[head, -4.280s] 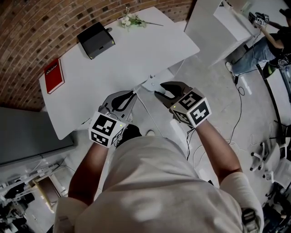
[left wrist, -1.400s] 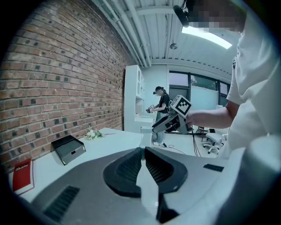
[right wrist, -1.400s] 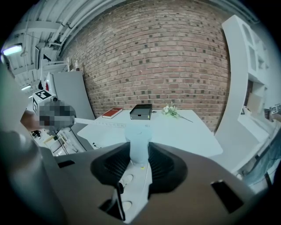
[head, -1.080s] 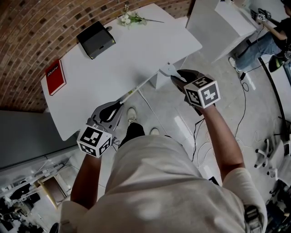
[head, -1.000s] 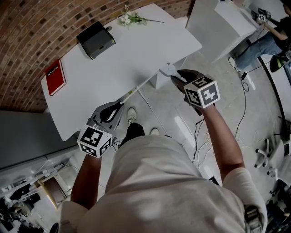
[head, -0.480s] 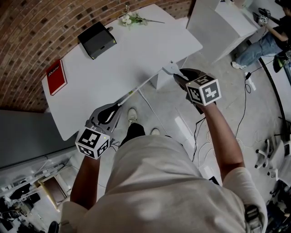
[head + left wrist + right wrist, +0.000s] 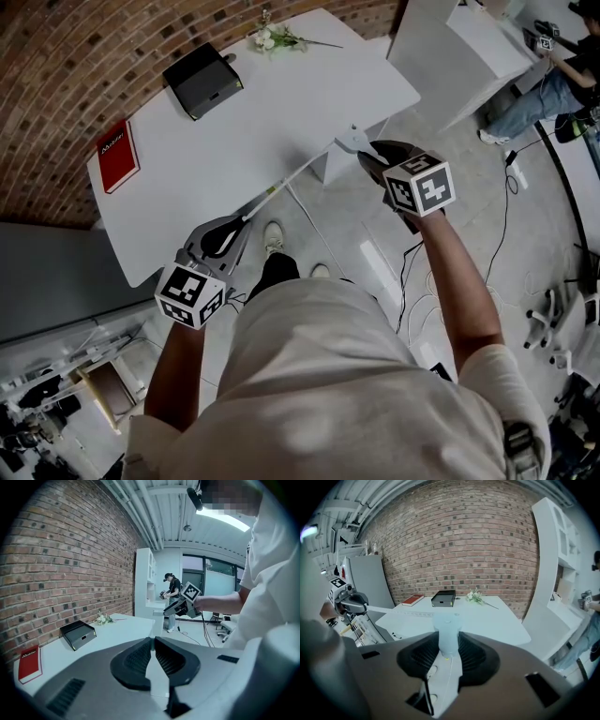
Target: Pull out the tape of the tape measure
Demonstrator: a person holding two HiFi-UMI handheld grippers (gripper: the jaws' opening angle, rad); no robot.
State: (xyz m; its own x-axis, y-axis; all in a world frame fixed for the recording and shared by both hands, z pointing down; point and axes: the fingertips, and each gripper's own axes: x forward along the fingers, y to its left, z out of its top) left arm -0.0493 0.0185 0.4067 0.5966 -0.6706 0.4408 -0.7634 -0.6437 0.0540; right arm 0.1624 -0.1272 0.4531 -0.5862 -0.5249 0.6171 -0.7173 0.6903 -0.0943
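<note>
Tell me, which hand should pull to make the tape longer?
Probably the left. The left gripper pinches the tape by its end, so drawing it away should pull out more, while the right gripper only holds the tape measure case.

**Item 1.** White table [image 7: 281, 112], rounded corners, its far side set toward the brick wall [image 7: 75, 56] ahead of you.

On it you have three things, all on the far part of the top and well apart from one another:
- Red book [image 7: 116, 156], lying flat near your left end.
- Black drawer box [image 7: 202, 81], tray-like on top, near the middle.
- Sprig of white flowers [image 7: 277, 38], lying at the far right corner.

**Item 2.** Grey floor [image 7: 347, 234], which bears the table's white leg [image 7: 328, 169].
</note>
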